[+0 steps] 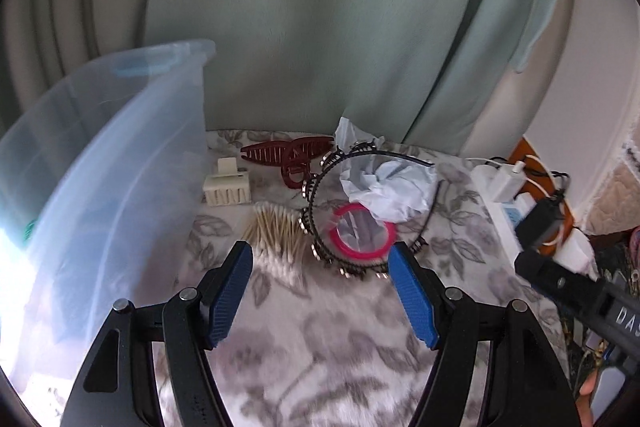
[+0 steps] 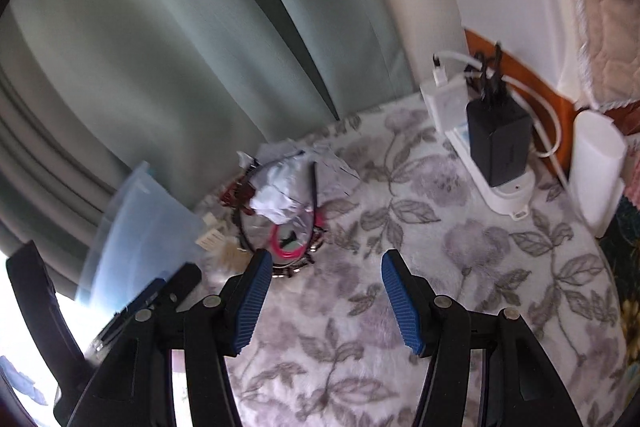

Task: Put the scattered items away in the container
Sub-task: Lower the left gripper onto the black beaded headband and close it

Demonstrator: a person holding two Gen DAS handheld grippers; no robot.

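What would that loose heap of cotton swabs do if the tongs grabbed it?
The cotton swabs lie as a loose, unbound pile, so a pinch would probably lift only a few while others slip free. They look thin and light; a push would likely scatter or roll them across the floral cloth.

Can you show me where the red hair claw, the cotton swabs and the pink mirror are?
Red hair claw point(image 1: 288, 155): left wrist view, on its hinge.
Cotton swabs point(image 1: 276, 231): left wrist view, middle of the pile.
Pink mirror point(image 1: 360, 237): left wrist view, on its glass.

Floral rug point(image 1: 340, 339) under hair clips point(image 1: 288, 157), cotton swabs point(image 1: 276, 231), headband point(image 1: 320, 203), bin point(image 1: 100, 163).
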